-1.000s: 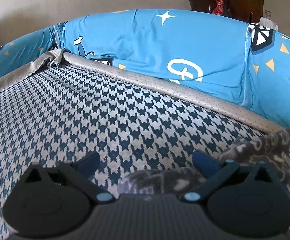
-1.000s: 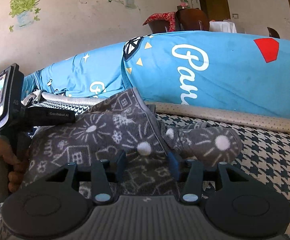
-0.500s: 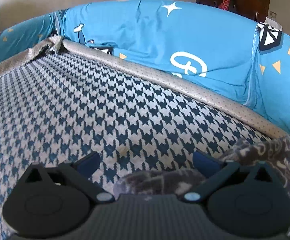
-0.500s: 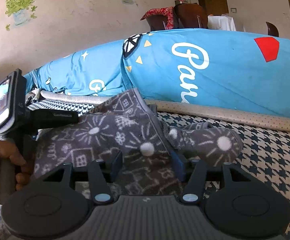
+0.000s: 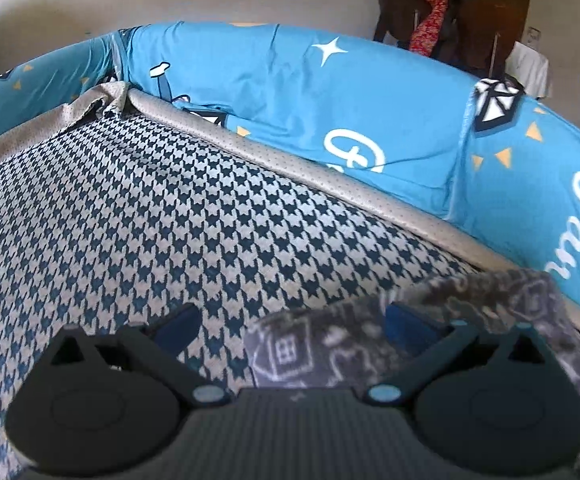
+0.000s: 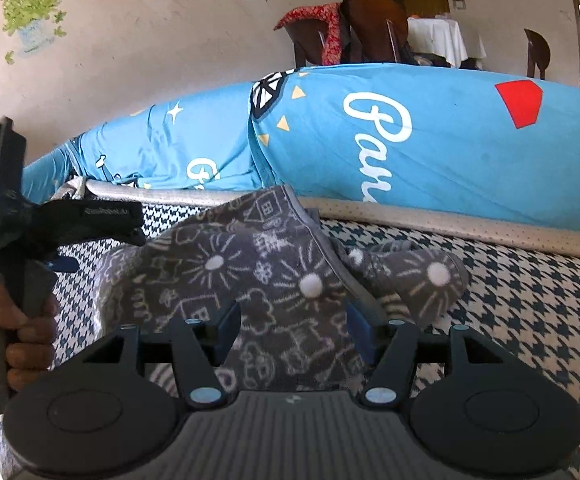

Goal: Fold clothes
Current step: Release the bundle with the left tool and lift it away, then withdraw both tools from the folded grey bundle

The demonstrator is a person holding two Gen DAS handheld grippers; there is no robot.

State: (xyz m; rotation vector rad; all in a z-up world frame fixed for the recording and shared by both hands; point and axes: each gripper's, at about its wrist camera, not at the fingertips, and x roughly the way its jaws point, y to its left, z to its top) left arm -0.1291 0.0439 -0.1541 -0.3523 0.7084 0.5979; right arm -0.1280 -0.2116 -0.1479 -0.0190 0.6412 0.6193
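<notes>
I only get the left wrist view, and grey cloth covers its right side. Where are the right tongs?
Observer: The right tongs are open, with the grey garment lying between them.
Operator: Is the cloth flat?
Observer: No, it is bunched up, and a sleeve-like part lies to its right on the houndstooth cover.
Operator: And my own tool?
Observer: A hand grips its handle, just left of the garment.

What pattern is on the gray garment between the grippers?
White doodle drawings, houses and sunbursts, on the dark gray garment; the right wrist view shows it best.
</notes>
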